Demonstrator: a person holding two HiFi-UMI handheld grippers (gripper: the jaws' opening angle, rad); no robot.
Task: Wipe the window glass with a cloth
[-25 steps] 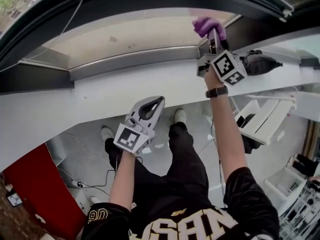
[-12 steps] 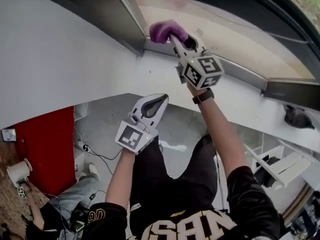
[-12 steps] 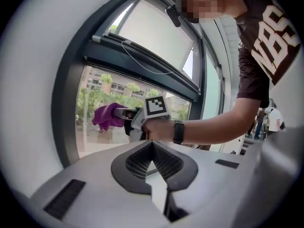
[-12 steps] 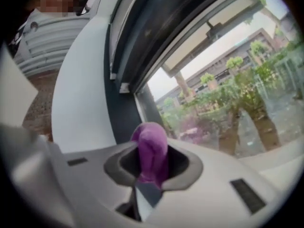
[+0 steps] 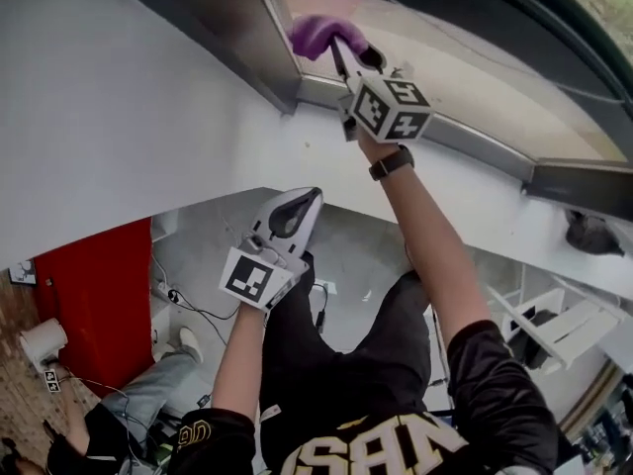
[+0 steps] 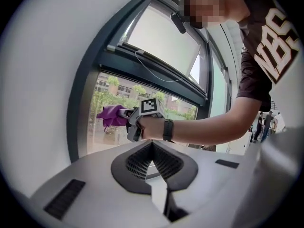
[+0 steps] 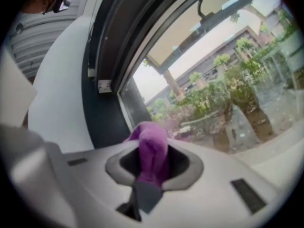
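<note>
The cloth (image 5: 315,34) is clenched in the right gripper (image 5: 338,51) at the window glass's (image 5: 465,72) left edge, while the left gripper (image 5: 300,202) is held closed, empty and farther off.

cloth (image 5: 315,36): purple, soft, matt fabric
glass (image 7: 223,94): clear, smooth, glossy
frame (image 7: 107,56): dark, smooth, looks like metal
left gripper (image 6: 152,148): grey, smooth, matt plastic
wall (image 5: 119,117): white, matt

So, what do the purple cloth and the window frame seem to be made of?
The cloth looks like soft matt fabric, perhaps microfibre: it bunches in rounded folds where the right gripper pinches it. The window frame seems to be dark painted metal, possibly plastic: smooth, straight edges with a dull sheen.
</note>
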